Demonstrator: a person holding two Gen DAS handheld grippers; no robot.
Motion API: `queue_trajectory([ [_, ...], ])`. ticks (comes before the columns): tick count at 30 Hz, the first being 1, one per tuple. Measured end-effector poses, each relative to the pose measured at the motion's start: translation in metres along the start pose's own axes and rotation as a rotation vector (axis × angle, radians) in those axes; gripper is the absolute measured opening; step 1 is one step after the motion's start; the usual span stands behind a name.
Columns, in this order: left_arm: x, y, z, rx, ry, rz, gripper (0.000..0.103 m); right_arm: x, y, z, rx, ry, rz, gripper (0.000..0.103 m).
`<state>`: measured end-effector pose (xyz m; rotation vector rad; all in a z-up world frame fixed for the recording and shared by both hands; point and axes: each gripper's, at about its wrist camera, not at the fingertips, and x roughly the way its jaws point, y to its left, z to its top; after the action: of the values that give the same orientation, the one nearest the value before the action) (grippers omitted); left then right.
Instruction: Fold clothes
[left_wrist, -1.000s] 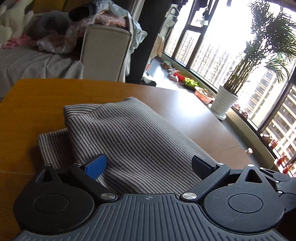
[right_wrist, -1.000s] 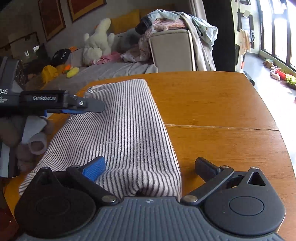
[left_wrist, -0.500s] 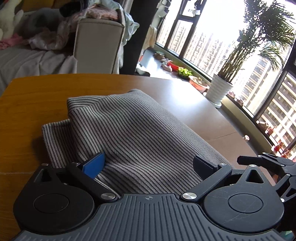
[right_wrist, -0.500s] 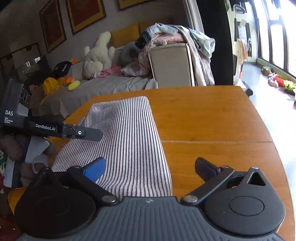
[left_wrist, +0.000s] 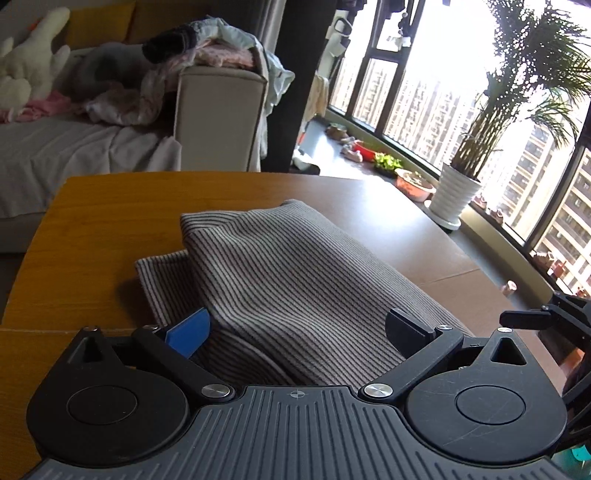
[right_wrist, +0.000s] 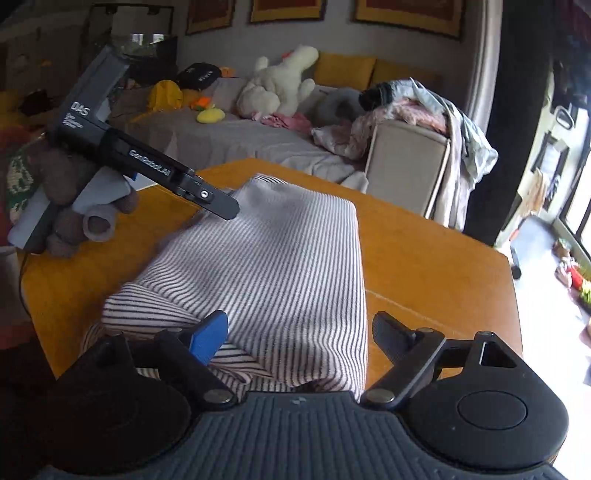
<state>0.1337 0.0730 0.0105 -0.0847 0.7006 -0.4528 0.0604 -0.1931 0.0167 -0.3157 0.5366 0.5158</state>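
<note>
A grey-and-white striped garment lies folded on the wooden table, with a lower layer sticking out at its left. My left gripper is open above the garment's near end, with cloth showing between its fingers but not pinched. In the right wrist view the same garment runs away from my right gripper. Its jaws are closing over the near end, the blue pad above the cloth and the black finger just off its right edge. A gloved hand holds the left gripper above the garment's far left corner.
A sofa with soft toys and a pile of clothes stands behind the table. Windows, a potted palm and small pots line the floor on the right. Bare tabletop lies right of the garment.
Both grippers have drawn back and up from the garment. The right wrist view has rolled, so the table now tilts. The right jaws stand slightly narrower. The garment keeps its place.
</note>
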Motion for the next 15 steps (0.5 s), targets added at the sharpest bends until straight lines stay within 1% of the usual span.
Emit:
queue_trajectory([
  [2,-0.006,-0.001,-0.004,-0.023,0.017,-0.032,0.103,-0.012,0.011,0.002,-0.066,-0.028,0.012,0.087],
  [3,-0.006,-0.002,-0.006,-0.042,0.029,-0.058,0.103,-0.012,0.014,0.002,-0.087,-0.041,-0.013,0.087],
  [4,-0.007,-0.003,-0.008,-0.062,0.039,-0.079,0.103,-0.012,0.018,0.003,-0.107,-0.053,-0.038,0.083],
  [5,-0.007,-0.005,-0.011,-0.079,0.048,-0.096,0.103,-0.006,0.014,0.005,-0.088,-0.054,-0.074,0.072],
  [6,-0.007,-0.008,-0.014,-0.094,0.058,-0.111,0.103,-0.001,0.009,0.007,-0.068,-0.055,-0.109,0.064],
  [7,-0.007,-0.010,-0.017,-0.109,0.068,-0.126,0.103,0.007,-0.001,0.010,-0.021,-0.051,-0.120,0.049],
  [8,-0.007,-0.012,-0.019,-0.113,0.073,-0.137,0.098,0.014,-0.012,0.014,0.028,-0.046,-0.131,0.041],
  [9,-0.008,-0.014,-0.020,-0.110,0.075,-0.145,0.089,0.021,-0.021,0.016,0.071,-0.046,-0.114,0.040],
  [10,-0.007,-0.016,-0.022,-0.104,0.076,-0.142,0.086,0.027,-0.029,0.019,0.114,-0.047,-0.096,0.040],
  [11,-0.006,-0.016,-0.022,-0.096,0.078,-0.131,0.086,0.034,-0.038,0.021,0.156,-0.047,-0.078,0.040],
  [13,0.002,-0.013,-0.025,-0.098,0.089,-0.113,0.085,0.050,-0.046,0.022,0.201,-0.036,-0.031,0.040],
  [15,0.010,-0.009,-0.025,-0.107,0.090,-0.114,0.081,0.063,-0.041,0.016,0.177,-0.006,-0.030,0.040],
])
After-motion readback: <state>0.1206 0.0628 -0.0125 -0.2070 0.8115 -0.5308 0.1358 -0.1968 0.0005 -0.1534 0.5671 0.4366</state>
